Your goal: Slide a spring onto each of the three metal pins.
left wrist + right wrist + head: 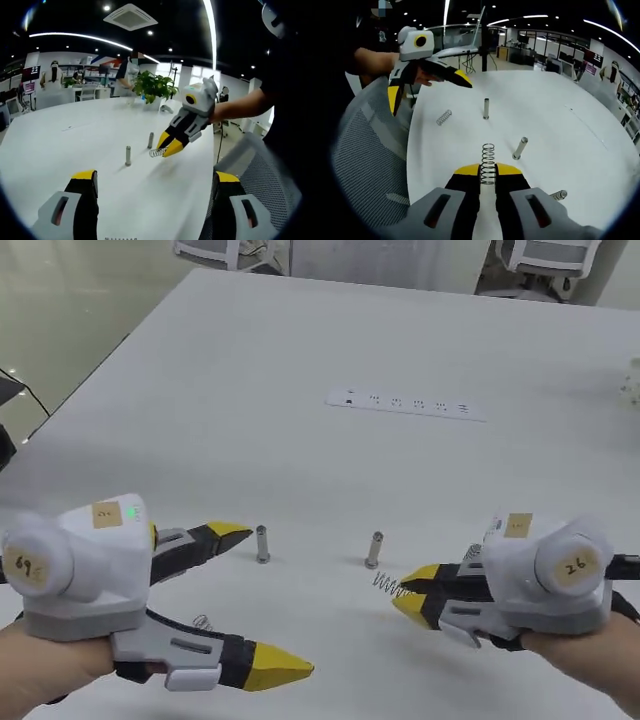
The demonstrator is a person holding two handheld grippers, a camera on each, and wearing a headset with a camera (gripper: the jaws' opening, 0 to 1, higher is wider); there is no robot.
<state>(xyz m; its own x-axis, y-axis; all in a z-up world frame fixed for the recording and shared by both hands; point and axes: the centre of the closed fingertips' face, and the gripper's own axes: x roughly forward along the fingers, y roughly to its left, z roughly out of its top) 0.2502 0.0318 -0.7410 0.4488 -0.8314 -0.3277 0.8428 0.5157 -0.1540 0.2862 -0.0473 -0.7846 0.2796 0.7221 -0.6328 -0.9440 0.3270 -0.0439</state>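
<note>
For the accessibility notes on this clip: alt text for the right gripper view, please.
The right gripper pinches a spring over a white table. Ahead stand two pins, a loose spring lies left of them, and the open left gripper hovers beyond.

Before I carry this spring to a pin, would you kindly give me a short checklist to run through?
1. Right gripper shut on spring: ok.
2. Spring sticks out ahead of the jaws: ok.
3. Near pin standing and bare: ok.
4. Spring lined up with that pin: not ok.
5. Left gripper open, clear of that pin: ok.
6. Spare spring lying on table: ok.
</note>
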